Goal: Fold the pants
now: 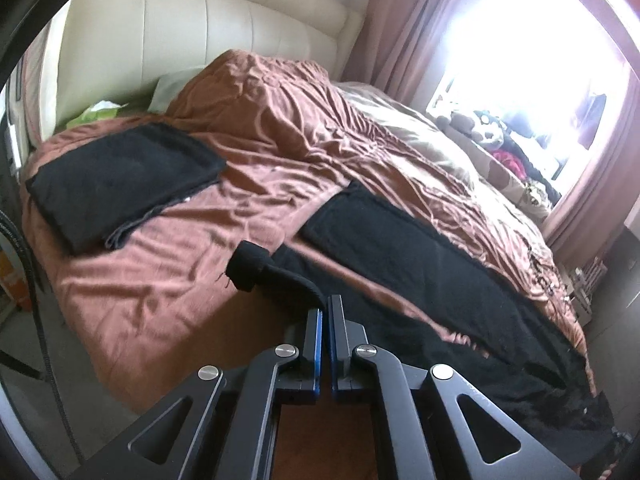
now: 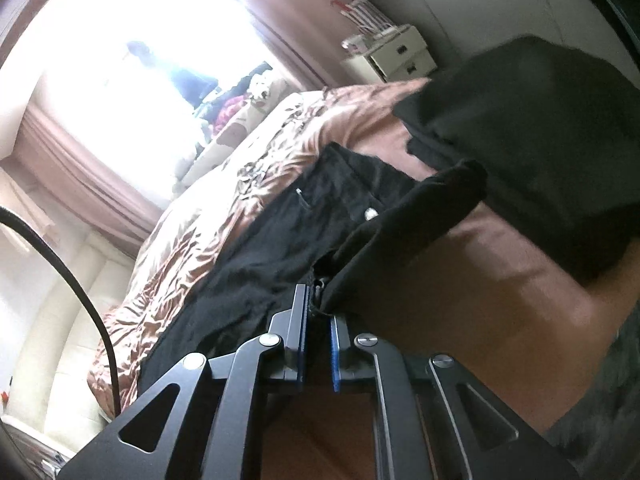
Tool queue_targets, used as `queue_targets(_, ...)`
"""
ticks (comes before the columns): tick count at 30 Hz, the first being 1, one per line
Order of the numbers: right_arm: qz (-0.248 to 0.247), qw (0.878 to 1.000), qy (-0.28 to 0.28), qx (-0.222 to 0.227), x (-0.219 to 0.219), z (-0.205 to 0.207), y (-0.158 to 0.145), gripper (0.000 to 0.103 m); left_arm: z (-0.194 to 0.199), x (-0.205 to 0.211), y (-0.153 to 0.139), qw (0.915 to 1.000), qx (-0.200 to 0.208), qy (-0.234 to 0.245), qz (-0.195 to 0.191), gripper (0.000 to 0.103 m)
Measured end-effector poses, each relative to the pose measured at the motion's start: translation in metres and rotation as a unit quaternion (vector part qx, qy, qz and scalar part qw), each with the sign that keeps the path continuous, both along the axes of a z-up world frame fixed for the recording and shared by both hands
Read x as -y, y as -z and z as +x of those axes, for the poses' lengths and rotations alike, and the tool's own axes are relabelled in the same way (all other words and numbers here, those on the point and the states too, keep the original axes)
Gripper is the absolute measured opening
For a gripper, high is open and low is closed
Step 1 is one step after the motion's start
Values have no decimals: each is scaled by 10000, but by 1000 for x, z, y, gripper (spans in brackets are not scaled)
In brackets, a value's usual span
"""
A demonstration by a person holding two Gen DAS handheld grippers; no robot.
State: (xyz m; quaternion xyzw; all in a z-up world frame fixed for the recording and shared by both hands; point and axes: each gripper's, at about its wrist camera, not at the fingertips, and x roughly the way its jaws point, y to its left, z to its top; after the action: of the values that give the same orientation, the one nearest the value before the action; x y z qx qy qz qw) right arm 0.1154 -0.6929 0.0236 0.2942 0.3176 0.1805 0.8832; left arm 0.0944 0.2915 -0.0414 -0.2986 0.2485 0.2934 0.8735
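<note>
Black pants (image 1: 420, 280) lie stretched along the near edge of the bed on a brown cover (image 1: 260, 120). My left gripper (image 1: 325, 308) is shut on a leg cuff (image 1: 256, 268) of the pants and holds it lifted above the cover. In the right wrist view the pants' waist end (image 2: 320, 216) shows a button and a zip pocket. My right gripper (image 2: 318, 308) is shut on the waistband edge (image 2: 408, 224), which rises off the bed.
A folded stack of dark clothes (image 1: 120, 180) lies on the bed's left part; it also shows in the right wrist view (image 2: 540, 140). A cream headboard (image 1: 200, 32), pink curtains (image 1: 400, 20), a bright window, a small drawer unit (image 2: 400, 56) and a black cable (image 2: 80, 300) surround the bed.
</note>
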Motion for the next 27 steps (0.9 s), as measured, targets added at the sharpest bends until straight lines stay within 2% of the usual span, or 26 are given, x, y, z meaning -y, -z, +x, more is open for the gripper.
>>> queue_targets(12,-251,9990,-100,344,-32,35,-40,5,44,-25,-33,9998,207,18,73,2)
queue_targets(22,-520,9977,-98,431,-67,74,-53,5,95,-50,-41,9998,51,118,152,2)
queue_targets(27,-715,9971,-10,278,-85,95,-49,5,135,-63,-37,9995,-157,169,220,2)
